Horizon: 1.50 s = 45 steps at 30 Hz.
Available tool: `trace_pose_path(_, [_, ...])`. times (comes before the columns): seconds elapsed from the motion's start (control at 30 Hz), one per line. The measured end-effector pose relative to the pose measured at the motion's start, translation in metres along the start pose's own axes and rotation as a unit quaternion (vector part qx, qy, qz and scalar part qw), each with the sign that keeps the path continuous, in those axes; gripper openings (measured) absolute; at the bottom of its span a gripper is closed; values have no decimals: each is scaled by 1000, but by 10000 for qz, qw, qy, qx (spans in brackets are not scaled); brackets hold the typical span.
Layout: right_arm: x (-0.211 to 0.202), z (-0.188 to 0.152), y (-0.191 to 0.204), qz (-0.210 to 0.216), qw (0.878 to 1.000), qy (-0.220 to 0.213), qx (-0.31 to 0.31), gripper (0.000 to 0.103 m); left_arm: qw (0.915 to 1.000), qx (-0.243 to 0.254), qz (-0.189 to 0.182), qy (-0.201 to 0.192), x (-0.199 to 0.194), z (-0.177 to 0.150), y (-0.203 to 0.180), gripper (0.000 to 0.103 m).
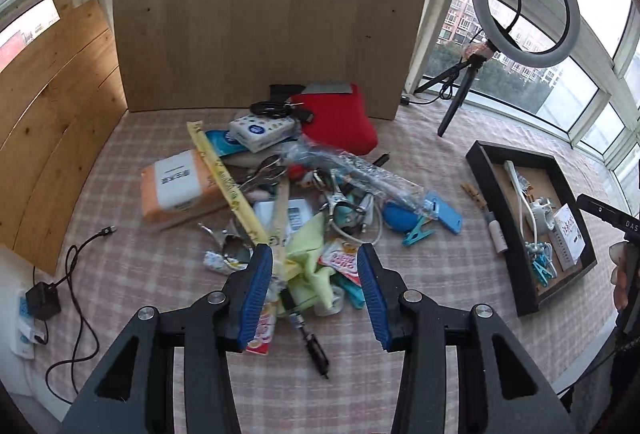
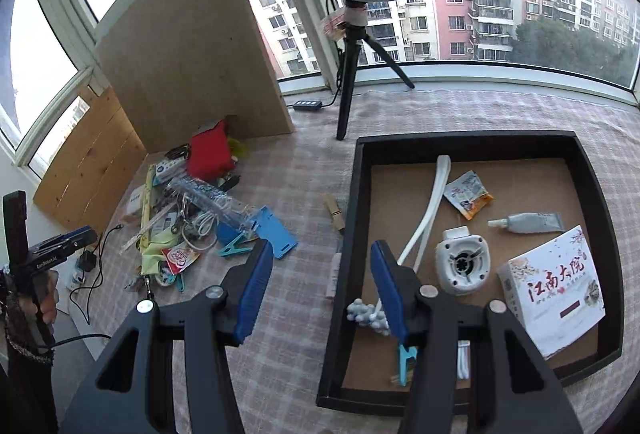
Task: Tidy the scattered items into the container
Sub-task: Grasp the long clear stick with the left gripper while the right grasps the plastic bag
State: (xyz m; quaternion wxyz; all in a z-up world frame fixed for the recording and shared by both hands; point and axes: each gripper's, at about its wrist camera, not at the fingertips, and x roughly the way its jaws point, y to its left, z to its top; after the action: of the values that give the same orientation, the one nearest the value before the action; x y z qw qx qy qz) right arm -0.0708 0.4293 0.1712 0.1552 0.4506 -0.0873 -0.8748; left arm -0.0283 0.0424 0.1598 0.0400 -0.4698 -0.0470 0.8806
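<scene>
Left gripper [image 1: 316, 266]: jaws apart, nothing between the pads. It hangs above the near edge of the scattered pile [image 1: 288, 202] on the checked worktop [image 1: 420, 334]. Directly beyond its tips lie a pale green cloth [image 1: 308, 254] and a red-and-white snack packet [image 1: 340, 260]; further ahead, an orange tissue pack [image 1: 180, 190] and a red pouch [image 1: 338, 122].

Right gripper [image 2: 322, 258]: jaws apart, empty. It straddles the left wall of the black tray [image 2: 356, 218], one finger over the worktop, the other over the tray interior. Ahead and to its right inside the tray: a white fan [image 2: 462, 262], a printed box [image 2: 554, 286], a grey tube [image 2: 528, 223], a small orange sachet [image 2: 468, 194]. A wooden clothespin [image 2: 334, 212] lies just outside the tray wall.
</scene>
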Motion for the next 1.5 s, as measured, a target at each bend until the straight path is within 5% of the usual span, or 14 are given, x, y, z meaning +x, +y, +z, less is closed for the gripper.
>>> trace_pose_path(0.37, [56,11,99,58,9924,559,-1091,50,9987,205,-384,265,19,10,39,41])
trace_pose_path(0.53, [105,32,134,50,9780,989,-1838,50,9937,655,-581,695,61,29,25,41])
trace_pose_path(0.73, [169,49,159,245,9579,1473,-2452,50,9861,1003,-397,1267,113,48,19,41])
trace_pose_path(1.03, [238,56,175,451,9304,1966,-3060,50,9659,1367,-341,2173,159,42,12,41])
trace_pose_path(1.23, [259,57,183,580,9229,2119,-3161,50,9647,1377,-317,2221,163,44,10,30])
trace_pose_path(1.4, [271,56,176,756,9305,2305,-2745,49,9646,1292,-411,2260,162,44,13,24])
trace_pose_path(1.5, [269,57,167,935,9377,2397,-2334,34,9643,1255,-440,2292,161,44,14,18])
